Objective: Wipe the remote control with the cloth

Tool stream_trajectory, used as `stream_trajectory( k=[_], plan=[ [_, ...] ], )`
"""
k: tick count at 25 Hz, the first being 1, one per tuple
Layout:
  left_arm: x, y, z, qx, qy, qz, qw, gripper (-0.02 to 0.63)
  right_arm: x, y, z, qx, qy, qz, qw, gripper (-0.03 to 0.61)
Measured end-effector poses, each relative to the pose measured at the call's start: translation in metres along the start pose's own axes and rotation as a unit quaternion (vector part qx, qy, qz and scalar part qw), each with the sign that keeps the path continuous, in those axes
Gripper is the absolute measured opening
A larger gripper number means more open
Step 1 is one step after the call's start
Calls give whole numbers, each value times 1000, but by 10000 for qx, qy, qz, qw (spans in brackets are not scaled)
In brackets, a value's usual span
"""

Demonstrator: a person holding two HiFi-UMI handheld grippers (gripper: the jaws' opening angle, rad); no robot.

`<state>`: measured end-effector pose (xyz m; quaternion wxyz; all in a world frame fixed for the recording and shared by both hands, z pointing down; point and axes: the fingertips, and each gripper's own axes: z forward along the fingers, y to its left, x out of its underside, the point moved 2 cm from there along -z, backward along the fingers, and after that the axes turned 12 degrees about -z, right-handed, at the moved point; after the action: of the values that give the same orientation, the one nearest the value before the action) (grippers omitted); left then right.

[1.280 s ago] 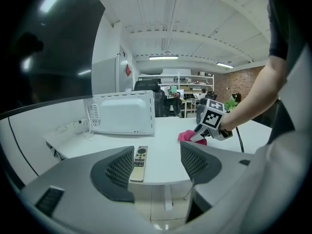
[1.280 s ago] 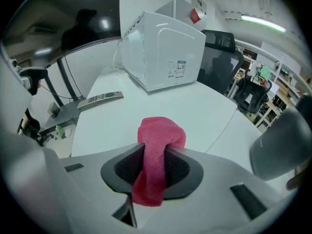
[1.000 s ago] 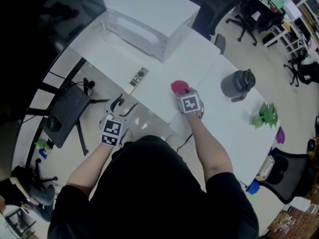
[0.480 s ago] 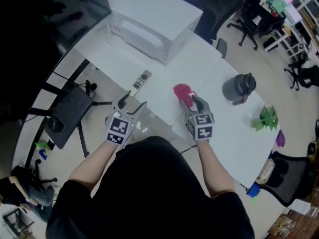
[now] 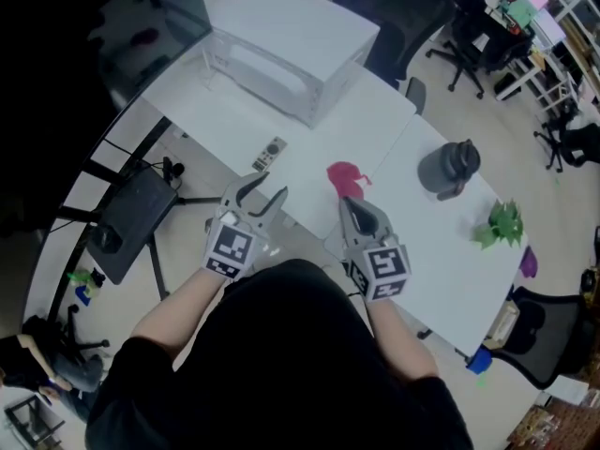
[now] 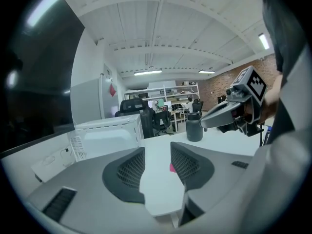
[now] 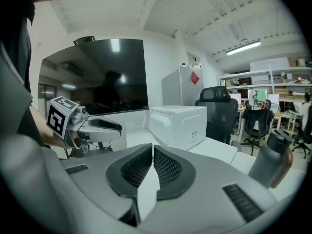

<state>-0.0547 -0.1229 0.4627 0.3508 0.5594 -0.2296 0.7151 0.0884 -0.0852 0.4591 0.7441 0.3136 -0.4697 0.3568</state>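
Nearest, raised by the front edge of the bench (image 5: 431,242): left tool (image 5: 263,191) just closing yet parted, nothing between; right tool (image 5: 349,204) just clenched shut, also on nothing. Just beyond the right tool, lying crumpled on the bench: red cloth (image 5: 345,174), probably soft, light, limp; best pinched at a raised fold. Farther left, apart from it: remote control (image 5: 270,153), slim, pale, dark patch at its far end; likely stiff, light, slippery; best gripped across the 2 long sides.

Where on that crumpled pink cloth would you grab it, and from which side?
I'd pinch the bunched middle of the pink cloth, coming down from above. It lies crumpled on the white table, so its raised folds likely offer something to close on; the flat edges would not.
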Motion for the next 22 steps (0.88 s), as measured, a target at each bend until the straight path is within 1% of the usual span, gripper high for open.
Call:
stream_trajectory(
  k=[1, 3, 4, 7, 11, 13, 15, 19, 22],
  plan=[
    [-3, -3, 0, 52, -43, 74, 9999, 147, -3, 2, -1, -15, -57, -20, 10000, 15],
    [-8, -8, -1, 159, -105, 213, 9996, 106, -7, 6, -3, -69, -108, -63, 9999, 11],
    [-10, -10, -1, 213, -139, 279, 9993, 71, -9, 7, -4, -77, -111, -75, 9999, 11],
    [-17, -16, -4, 321, -225, 426, 9983, 8, -15, 12, -6, -119, -183, -103, 9997, 9],
    [-19, -23, -6, 401, -237, 530, 9975, 0, -16, 18, -2, -277, -284, -133, 9991, 9],
    [-18, -24, -7, 414, -217, 548, 9974, 0, -15, 21, -2, -318, -228, -143, 9991, 8],
    [-17, -25, -8, 415, -195, 551, 9974, 0, -14, 23, -2, -340, -155, -156, 9992, 8],
    [-16, -27, -8, 425, -192, 562, 9973, 0, -17, 22, 0, -355, -259, -180, 9989, 6],
    [-16, -28, -8, 424, -184, 565, 9973, 0, -17, 22, 0, -360, -221, -213, 9989, 6]
  ],
)
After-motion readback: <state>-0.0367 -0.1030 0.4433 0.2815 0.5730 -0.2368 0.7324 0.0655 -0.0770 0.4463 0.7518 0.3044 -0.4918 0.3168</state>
